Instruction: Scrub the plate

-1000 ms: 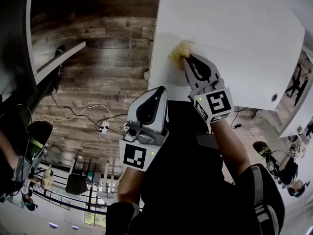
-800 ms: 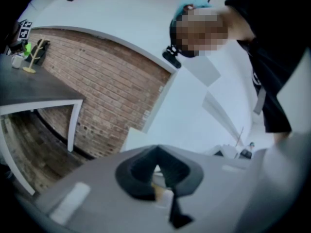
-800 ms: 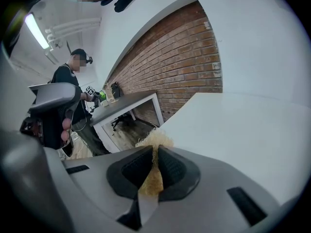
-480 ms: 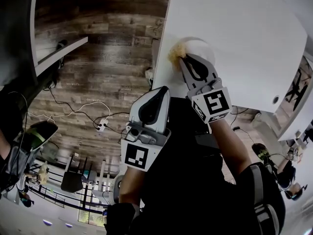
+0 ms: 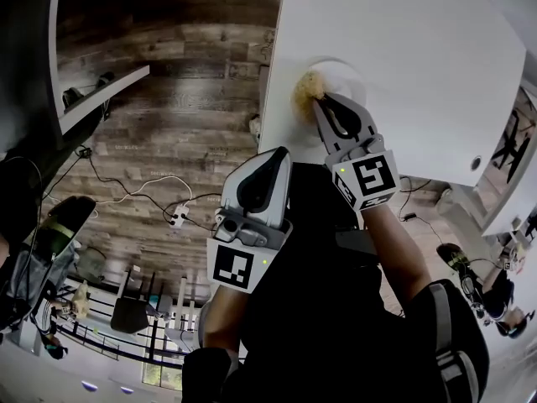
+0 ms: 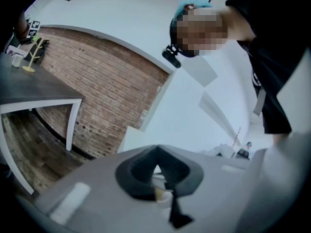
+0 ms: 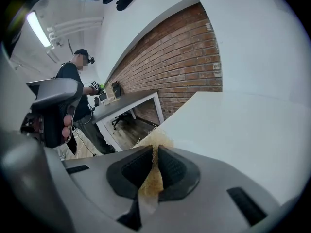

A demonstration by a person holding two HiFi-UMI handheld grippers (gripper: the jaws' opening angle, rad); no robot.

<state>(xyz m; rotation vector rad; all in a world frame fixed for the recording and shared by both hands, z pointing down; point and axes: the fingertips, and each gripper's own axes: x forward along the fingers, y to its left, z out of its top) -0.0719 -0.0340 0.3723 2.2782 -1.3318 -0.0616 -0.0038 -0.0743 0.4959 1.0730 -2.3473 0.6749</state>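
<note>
My right gripper (image 5: pixel 321 99) has its jaws clamped on the straw-coloured scrubber (image 5: pixel 307 86), pressing it onto the white plate (image 5: pixel 348 78) at the table (image 5: pixel 419 49) edge. My left gripper (image 5: pixel 275 153) hangs off the table with its jaws together, empty. Scrubbing seems under way, but I cannot tell how clean the plate is.

Bright, even light is washing out the white surface (image 5: pixel 419 65) almost shadowlessly, while the wooden floor (image 5: pixel 168 99) left of it is lying dim. Both gripper views are bending strongly at their edges; the left hand-held gripper (image 6: pixel 157 153) is showing soft and blurred.
</note>
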